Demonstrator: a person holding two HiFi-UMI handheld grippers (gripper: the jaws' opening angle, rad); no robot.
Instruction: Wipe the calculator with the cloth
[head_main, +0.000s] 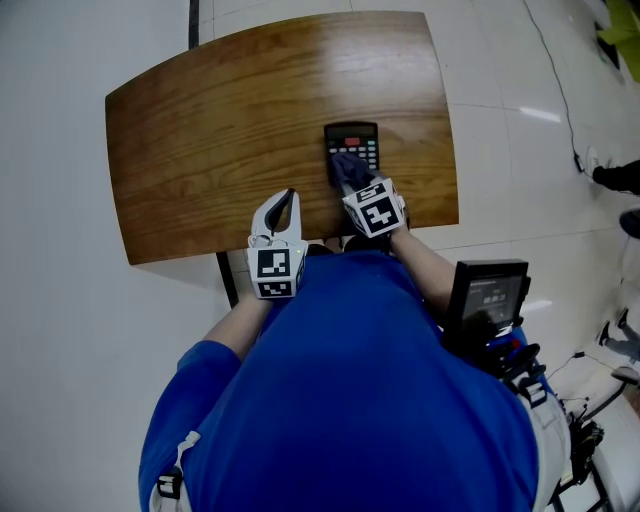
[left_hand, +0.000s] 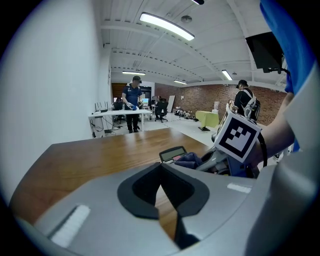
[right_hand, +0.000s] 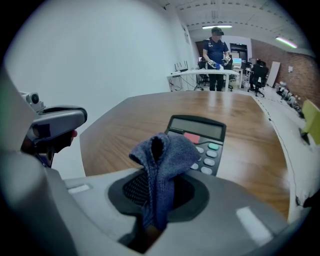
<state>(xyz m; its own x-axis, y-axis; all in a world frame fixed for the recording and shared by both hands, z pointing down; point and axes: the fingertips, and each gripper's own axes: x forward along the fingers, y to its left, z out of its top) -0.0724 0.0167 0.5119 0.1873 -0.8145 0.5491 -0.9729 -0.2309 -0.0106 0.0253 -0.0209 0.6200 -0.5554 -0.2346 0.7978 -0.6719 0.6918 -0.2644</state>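
A black calculator (head_main: 351, 138) lies near the front right of the wooden table (head_main: 220, 130), its display facing away from me. My right gripper (head_main: 358, 186) is shut on a dark blue cloth (head_main: 349, 168) that rests on the calculator's near end. In the right gripper view the cloth (right_hand: 162, 159) bunches up from the jaws over the lower keys of the calculator (right_hand: 199, 134). My left gripper (head_main: 289, 198) hovers at the table's front edge, left of the calculator, shut with nothing in it. From the left gripper view the calculator (left_hand: 172, 153) and cloth (left_hand: 189, 160) lie ahead to the right.
The table's front edge runs just under both grippers, with white floor (head_main: 60, 330) all round. A black device with a screen (head_main: 487, 295) stands by my right side. A person (right_hand: 216, 47) works at a white desk far behind.
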